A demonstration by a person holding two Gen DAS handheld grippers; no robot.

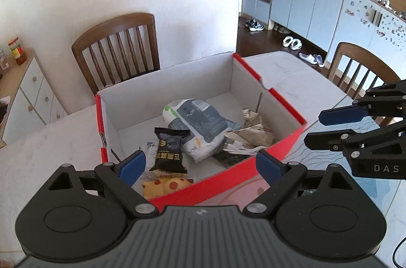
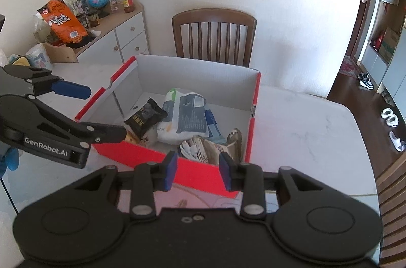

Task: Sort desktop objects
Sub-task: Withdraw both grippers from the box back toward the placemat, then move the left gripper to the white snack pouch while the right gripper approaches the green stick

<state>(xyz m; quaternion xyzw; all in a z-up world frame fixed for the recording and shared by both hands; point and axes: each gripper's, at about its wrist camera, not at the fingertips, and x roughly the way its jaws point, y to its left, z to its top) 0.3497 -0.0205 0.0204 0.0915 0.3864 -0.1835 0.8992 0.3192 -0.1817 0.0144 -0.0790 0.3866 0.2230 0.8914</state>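
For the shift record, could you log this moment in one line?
left gripper: open, empty | right gripper: open, empty | red box: holds snack packets

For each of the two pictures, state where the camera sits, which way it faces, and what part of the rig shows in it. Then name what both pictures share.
Left wrist view: on the left gripper, looking down into the red box; its own empty, wide-open fingers show, with the right gripper at the right edge.
Right wrist view: on the right gripper, facing the same red box from its other near corner; its empty fingers show, partly open, the left gripper at left.
Shared: the box, the black snack packet, the wooden chair.
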